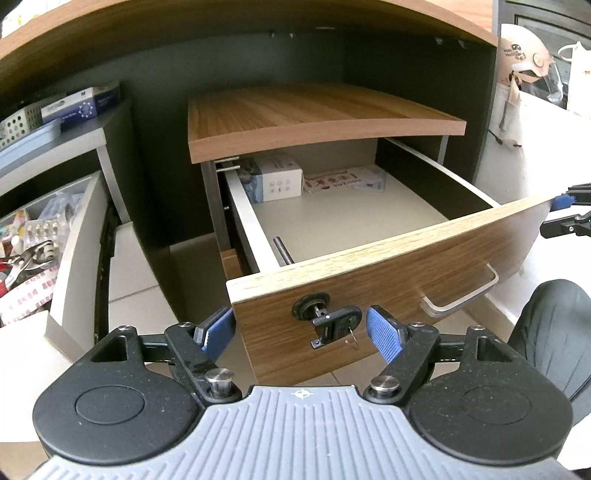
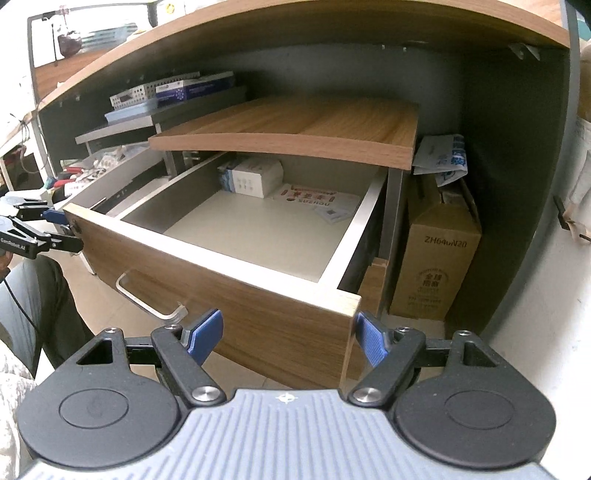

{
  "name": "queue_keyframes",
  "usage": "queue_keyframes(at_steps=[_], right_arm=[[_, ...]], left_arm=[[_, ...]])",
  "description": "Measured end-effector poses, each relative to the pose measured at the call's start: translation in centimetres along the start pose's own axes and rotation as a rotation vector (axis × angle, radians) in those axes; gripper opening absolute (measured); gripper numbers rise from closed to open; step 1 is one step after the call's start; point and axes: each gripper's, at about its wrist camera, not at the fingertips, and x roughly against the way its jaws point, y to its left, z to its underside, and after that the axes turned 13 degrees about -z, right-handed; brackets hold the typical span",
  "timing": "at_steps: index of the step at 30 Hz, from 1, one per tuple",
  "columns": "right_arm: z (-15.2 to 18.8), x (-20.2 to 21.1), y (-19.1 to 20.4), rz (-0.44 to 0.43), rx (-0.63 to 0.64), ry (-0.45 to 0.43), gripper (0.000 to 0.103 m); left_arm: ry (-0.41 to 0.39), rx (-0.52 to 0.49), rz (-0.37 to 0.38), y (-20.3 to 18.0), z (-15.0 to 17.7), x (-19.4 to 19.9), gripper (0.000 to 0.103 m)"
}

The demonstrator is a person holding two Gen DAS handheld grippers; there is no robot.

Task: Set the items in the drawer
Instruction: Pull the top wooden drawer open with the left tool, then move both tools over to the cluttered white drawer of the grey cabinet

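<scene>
I face a dark alcove under a wooden bench [image 1: 221,22]. Pale floor tiles [image 1: 144,266] lie below. A cardboard box [image 2: 436,254] stands at far right.

The drawer [image 1: 354,229] is pulled open, a white box [image 1: 277,182] is seen inside, and the left claw [image 1: 300,330] is held spread before its front

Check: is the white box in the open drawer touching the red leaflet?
Cannot tell. In both views the white box and the red leaflet meet with no visible gap at the drawer back, but neither view plainly shows contact or overlap.
</scene>
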Motion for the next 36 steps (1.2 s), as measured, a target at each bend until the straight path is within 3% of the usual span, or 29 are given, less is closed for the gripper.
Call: queue_keyframes(at_steps=[10,23,36], right_arm=[[-0.7,-0.4,-0.1,0.025,-0.021,0.028,0.084],[-4.1,-0.2,2.4,0.126,-0.006,0.063,0.085],[-11.0,-3.2,8.8,-0.014,0.028,0.069,0.085]], left_arm=[[-0.002,0.045,-0.01,0.0,0.1,0.2,0.079],[-0.03,0.062,-0.017,0.9,-0.5,1.7,0.081],[-0.038,0.152,-0.067,7.0,-1.3,5.0,0.081]])
